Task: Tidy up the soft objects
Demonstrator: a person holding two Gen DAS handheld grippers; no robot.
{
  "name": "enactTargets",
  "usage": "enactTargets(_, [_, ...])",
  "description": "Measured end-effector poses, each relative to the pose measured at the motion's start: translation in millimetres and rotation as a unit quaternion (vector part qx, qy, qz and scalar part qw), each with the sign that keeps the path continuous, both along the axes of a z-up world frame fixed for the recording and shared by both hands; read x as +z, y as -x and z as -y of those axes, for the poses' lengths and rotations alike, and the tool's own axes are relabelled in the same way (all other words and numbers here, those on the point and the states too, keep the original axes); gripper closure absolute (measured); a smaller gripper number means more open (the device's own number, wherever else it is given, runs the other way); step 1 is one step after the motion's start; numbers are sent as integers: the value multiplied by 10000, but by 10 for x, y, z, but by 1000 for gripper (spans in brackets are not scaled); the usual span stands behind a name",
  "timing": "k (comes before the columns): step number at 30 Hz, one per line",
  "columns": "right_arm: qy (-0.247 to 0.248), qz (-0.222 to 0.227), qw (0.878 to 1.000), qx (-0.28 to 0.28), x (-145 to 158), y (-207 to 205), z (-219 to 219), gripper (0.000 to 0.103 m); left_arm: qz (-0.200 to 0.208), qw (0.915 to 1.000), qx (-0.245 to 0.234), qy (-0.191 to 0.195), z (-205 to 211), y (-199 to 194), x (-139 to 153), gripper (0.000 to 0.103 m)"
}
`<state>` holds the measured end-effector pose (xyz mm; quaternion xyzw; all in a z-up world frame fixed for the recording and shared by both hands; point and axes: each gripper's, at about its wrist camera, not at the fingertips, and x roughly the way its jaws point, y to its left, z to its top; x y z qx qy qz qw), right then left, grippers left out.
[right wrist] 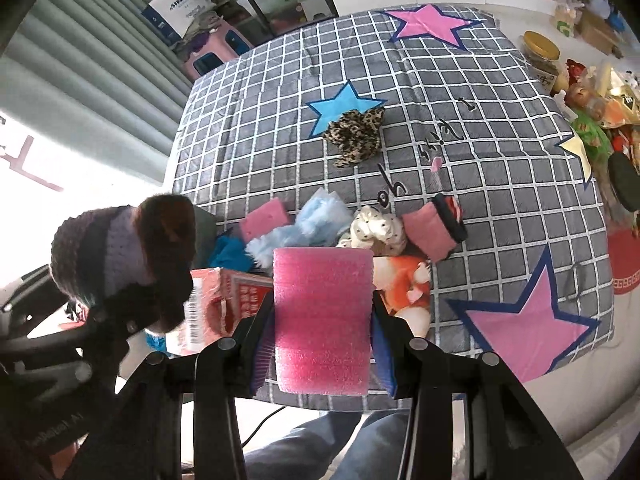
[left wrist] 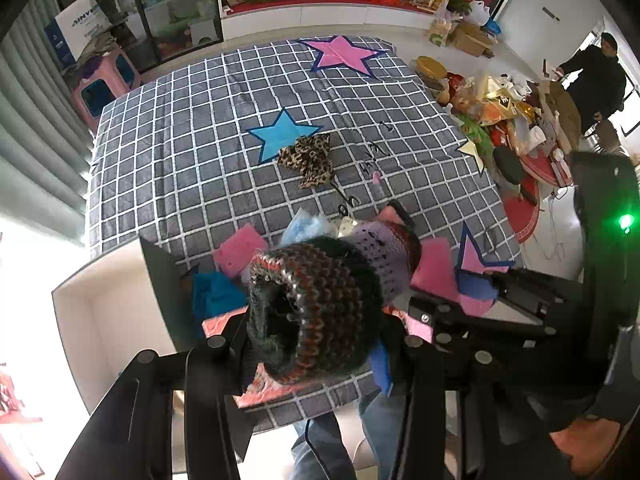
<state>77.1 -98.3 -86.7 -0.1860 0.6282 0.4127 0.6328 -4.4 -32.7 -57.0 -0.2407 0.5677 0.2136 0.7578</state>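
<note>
Left gripper point(left wrist: 316, 320) clamps a squashy knitted hat point(left wrist: 316, 304), right gripper point(right wrist: 322, 320) pinches a light pink foam block point(right wrist: 322, 320) mid-body above the blanket's point(right wrist: 500, 184) near edge.

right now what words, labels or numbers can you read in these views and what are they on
"SINVE", cut off, on the white and blue box by the glass doors.
"go", upside down, stitched on the checked blanket; the script above it is not legible.
Red carton: barcode and white print, too small to read.
Left gripper handle lettering: too blurred.
</note>
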Motion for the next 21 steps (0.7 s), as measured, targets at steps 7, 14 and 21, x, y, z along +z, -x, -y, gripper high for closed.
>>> enactTargets(7, [-129,87,9999,3,121,229,23,59,6,10000,42,-31,42,271,41,55])
enactTargets(14, [-177,210,9996,83,209,397,17,59,90,9997,206,-63,28,507,88,55])
enactTargets(21, [-229,280,9991,228,276,557,-44,59,105,9990,424,-103,-40,740,104,55])
